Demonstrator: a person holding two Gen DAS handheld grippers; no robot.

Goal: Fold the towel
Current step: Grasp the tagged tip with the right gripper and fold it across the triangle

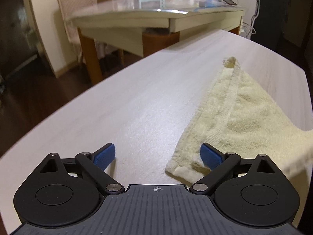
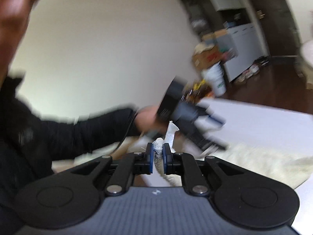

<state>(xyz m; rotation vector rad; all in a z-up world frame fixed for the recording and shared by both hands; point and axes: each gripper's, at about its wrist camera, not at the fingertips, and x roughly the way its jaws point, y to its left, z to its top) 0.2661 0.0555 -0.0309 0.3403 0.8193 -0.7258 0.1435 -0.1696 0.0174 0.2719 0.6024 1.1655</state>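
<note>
A pale yellow towel [image 1: 240,115] lies on the white table [image 1: 117,107], drawn up toward the right edge of the left wrist view. My left gripper [image 1: 158,156] is open just above the table, its right pad over the towel's near corner and nothing between the pads. In the blurred right wrist view, my right gripper [image 2: 158,152] is shut on a corner of the towel [image 2: 159,146], lifted above the table. The rest of the towel [image 2: 254,162] trails down onto the table [image 2: 264,125]. The left gripper [image 2: 215,121] shows there too, held by a hand with a black sleeve.
Behind the white table stands a glass-topped dining table [image 1: 156,13] with a chair [image 1: 78,9] and clutter. A dark cabinet [image 1: 273,19] is at the far right. The right wrist view shows a wall, boxes and a white bucket [image 2: 215,78] on the dark floor.
</note>
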